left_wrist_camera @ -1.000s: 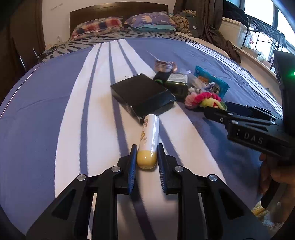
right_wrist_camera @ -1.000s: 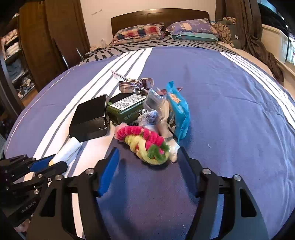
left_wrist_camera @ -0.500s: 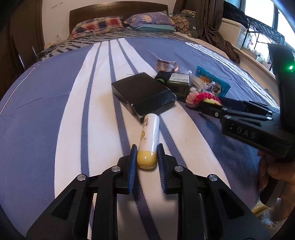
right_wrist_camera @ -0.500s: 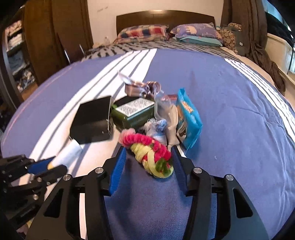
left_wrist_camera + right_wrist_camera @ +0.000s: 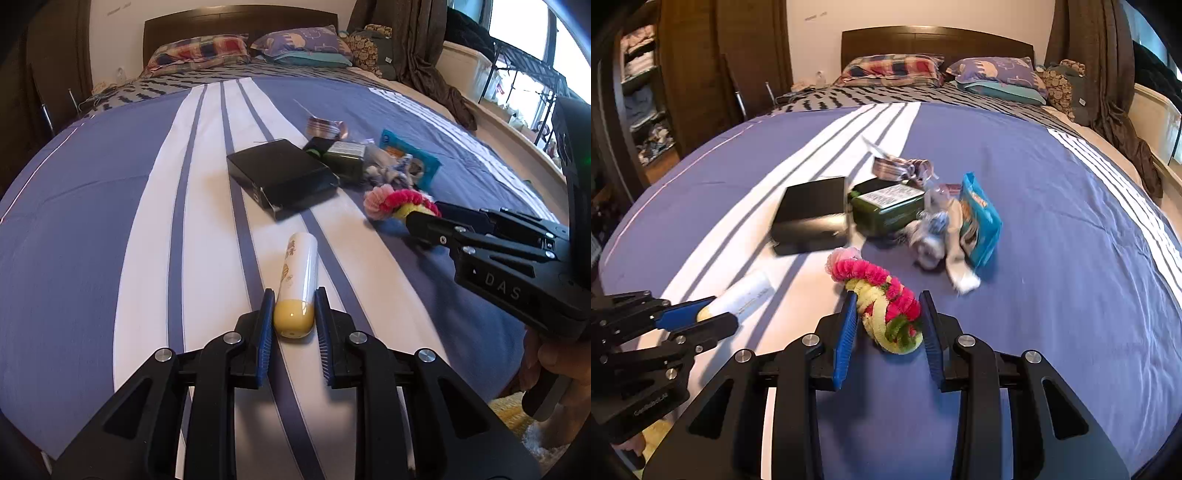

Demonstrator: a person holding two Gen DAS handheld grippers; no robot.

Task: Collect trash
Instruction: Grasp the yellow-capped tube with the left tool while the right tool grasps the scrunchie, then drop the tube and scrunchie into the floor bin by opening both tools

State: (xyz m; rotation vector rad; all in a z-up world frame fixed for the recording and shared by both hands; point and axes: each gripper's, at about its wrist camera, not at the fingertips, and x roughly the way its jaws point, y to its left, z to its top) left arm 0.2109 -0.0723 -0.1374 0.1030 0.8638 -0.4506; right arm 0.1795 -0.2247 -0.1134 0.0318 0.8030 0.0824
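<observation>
1. Left wrist view. The left gripper point(image 5: 293, 319) is clenched on one white tube with a yellow cap point(image 5: 298, 284). Both blue pads press the cap end. The tube lies flat on the striped bedspread point(image 5: 110, 221), body pointing away from the gripper toward one black box point(image 5: 282, 177).

2. Same view, beyond the box: one dark green bottle with a white label point(image 5: 345, 157), one blue snack packet point(image 5: 410, 158), one striped crumpled wrapper point(image 5: 327, 127), and crumpled clear plastic and white scraps between bottle and packet, count unclear.

3. Same view, right side: the right gripper point(image 5: 424, 218) reaches in from the right edge, its tips at the near end of one pink, yellow and green fuzzy garland point(image 5: 397, 199). Its grasp cannot be told from here.

4. Right wrist view. The right gripper point(image 5: 888, 317) brackets the near end of the garland point(image 5: 882, 295). The left pad touches the yellow strand, the right pad sits at the pink strand, so the grip is closing on it but a firm clamp cannot be confirmed. The garland rests on the bedspread point(image 5: 1052, 295), its far end pointing toward the black box point(image 5: 812, 216).

5. Same view, counts: one black box, one green bottle point(image 5: 886, 208), one blue packet point(image 5: 980, 221), one striped wrapper point(image 5: 899, 168), one white tube point(image 5: 744, 295) held by the left gripper point(image 5: 716, 314) at lower left. Two pillows point(image 5: 894, 70) lie at the headboard.
</observation>
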